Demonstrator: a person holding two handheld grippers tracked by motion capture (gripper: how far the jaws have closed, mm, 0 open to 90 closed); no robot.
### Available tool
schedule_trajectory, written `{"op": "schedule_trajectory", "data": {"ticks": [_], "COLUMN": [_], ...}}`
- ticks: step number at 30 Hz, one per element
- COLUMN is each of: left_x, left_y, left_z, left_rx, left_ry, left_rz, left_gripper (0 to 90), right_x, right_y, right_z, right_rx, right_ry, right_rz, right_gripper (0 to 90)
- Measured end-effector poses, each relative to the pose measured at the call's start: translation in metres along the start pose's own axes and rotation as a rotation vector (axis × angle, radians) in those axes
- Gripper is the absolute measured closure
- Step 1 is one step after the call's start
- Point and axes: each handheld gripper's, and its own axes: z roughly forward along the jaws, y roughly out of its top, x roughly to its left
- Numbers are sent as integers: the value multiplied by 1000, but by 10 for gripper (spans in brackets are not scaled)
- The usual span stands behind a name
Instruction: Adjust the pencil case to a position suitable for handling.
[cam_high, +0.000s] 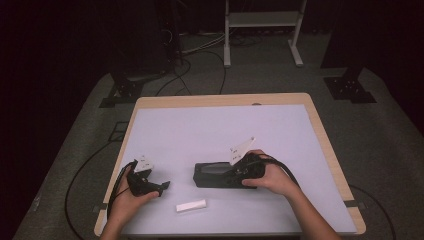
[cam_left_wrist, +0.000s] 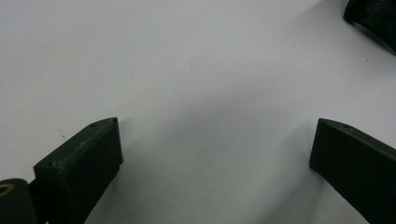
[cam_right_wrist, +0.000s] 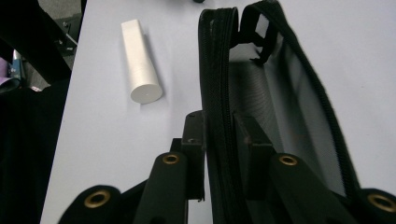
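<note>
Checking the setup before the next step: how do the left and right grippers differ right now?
The left gripper has its jaws spread wide over bare table, holding nothing; the right gripper has its jaws closed around the zippered edge of the black pouch. The left gripper sits apart from the pouch; the right is at it. Both have black jaws.

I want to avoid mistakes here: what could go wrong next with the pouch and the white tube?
1. The right gripper pinches only the zipper edge of the black pouch, so that edge may slip free.
2. The white tube lies near the table's front edge; a nudge could roll it off.
</note>
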Motion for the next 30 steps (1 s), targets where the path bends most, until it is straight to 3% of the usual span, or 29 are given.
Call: {"op": "schedule_trajectory", "data": {"ticks": [21, 30], "left_x": [0, 0], "left_y": [0, 0], "left_z": [0, 0], "left_rx": [0, 0], "left_ry": [0, 0], "left_rz": [0, 0], "left_gripper": [15, 15], "right_x": [0, -5], "right_y": [-7, -18], "right_z": [-48, -69], "right_rx": [-119, -147], "right_ry": [-79, -142], "right_rz": [43, 88], "right_gripper": [603, 541]}}
